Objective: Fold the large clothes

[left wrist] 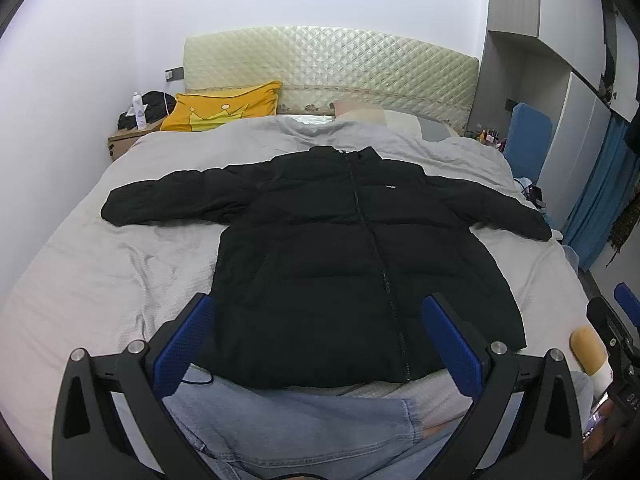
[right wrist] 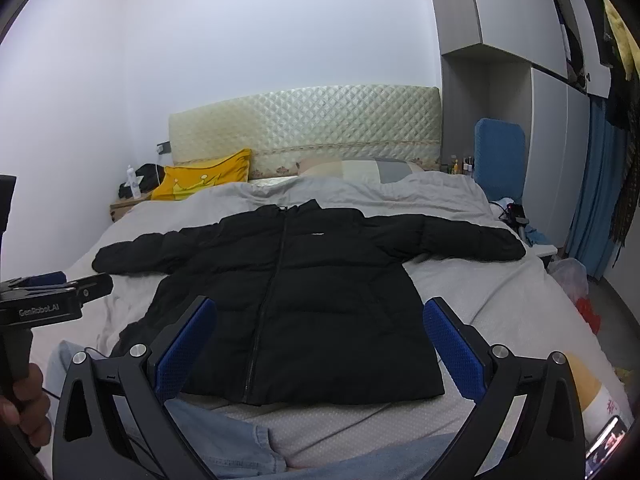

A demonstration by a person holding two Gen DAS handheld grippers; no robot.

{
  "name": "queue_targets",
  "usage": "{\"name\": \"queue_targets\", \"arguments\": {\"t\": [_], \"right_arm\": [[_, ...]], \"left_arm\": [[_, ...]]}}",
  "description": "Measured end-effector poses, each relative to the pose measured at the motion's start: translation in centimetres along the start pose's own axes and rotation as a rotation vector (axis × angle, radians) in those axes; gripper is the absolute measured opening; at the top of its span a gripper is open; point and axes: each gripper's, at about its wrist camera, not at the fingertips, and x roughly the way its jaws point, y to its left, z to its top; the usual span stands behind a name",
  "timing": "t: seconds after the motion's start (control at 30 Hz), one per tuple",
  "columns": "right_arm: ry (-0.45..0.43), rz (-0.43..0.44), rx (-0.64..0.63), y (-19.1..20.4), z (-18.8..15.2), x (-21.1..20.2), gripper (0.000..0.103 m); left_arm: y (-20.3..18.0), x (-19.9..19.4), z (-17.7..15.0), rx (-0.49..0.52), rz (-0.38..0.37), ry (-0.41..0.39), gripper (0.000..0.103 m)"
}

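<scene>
A black puffer jacket (left wrist: 340,256) lies flat and zipped on the grey bed cover (left wrist: 100,272), sleeves spread to both sides, hem toward me. It also shows in the right wrist view (right wrist: 296,288). My left gripper (left wrist: 320,340) is open and empty, held above the jacket's hem, blue pads wide apart. My right gripper (right wrist: 320,344) is open and empty, above the hem too. The left gripper's body (right wrist: 44,300) shows at the left edge of the right wrist view, held by a hand.
A yellow pillow (left wrist: 224,108) and quilted headboard (left wrist: 328,68) are at the far end. A nightstand with a bottle (left wrist: 138,112) stands far left. A blue chair (right wrist: 500,160) and wardrobe are on the right. My jeans-clad legs (left wrist: 280,432) are at the near edge.
</scene>
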Motion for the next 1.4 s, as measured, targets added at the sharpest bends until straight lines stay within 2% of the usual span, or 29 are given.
{"name": "queue_targets", "arguments": {"t": [0.53, 1.1, 1.23, 1.4], "right_arm": [[-0.008, -0.007, 0.004, 0.3, -0.1, -0.1, 0.103], [-0.003, -0.016, 0.017, -0.1, 0.1, -0.2, 0.103], [0.006, 0.002, 0.029, -1.3, 0.5, 0.4, 0.103], [0.012, -0.026, 0.016, -3.7, 1.8, 2.0, 0.103]], "left_arm": [[0.2, -0.5, -0.2, 0.005, 0.015, -0.002, 0.103], [0.4, -0.5, 0.1, -0.012, -0.006, 0.000, 0.103], [0.3, -0.3, 0.6, -0.016, -0.012, 0.015, 0.103], [0.2, -0.5, 2.2, -0.040, -0.029, 0.025, 0.103]]}}
